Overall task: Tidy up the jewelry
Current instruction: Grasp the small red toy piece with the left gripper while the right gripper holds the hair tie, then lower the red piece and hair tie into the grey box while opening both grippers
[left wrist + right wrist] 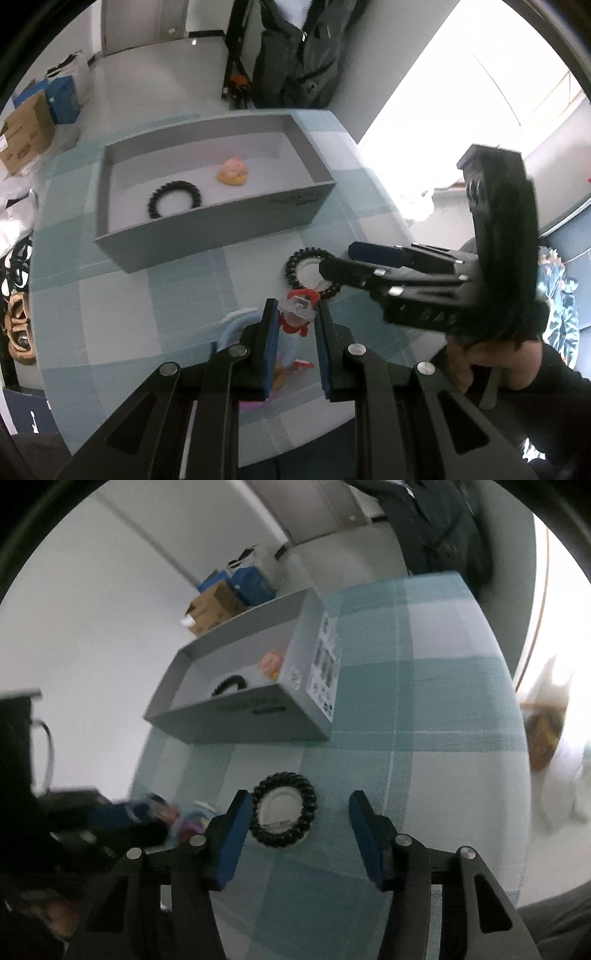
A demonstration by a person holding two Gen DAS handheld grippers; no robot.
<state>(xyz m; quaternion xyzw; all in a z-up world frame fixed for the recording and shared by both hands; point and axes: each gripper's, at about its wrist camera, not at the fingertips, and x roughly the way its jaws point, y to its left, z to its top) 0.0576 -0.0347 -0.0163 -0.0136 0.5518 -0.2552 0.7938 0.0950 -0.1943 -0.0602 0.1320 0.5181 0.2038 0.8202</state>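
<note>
Checked in pale blue and white, the tablecloth (177, 280) covers the table we work over. Our left gripper (295, 314) is pinched nearly shut on a small clear-and-red hair clip (299, 308), which sits between the blue pads, lifted above the cloth. Under it lie a light blue hairband (231, 326) and some pink and yellow pieces too hidden to name. Just beyond the clip, a black coiled hair tie (283, 808) lies flat on the cloth around a white disc (277, 806). Our right gripper (301, 805) hovers over it with its jaws partly open; the left pad is close beside the tie's rim, the right pad stands well apart, and nothing is gripped. Further back sits an open grey box (221, 232), holding a black beaded bracelet (175, 199) and a pink and orange trinket (232, 171). Past the table edge we see cardboard boxes (26, 133) on the floor and a dark coat (303, 48) hanging.
</note>
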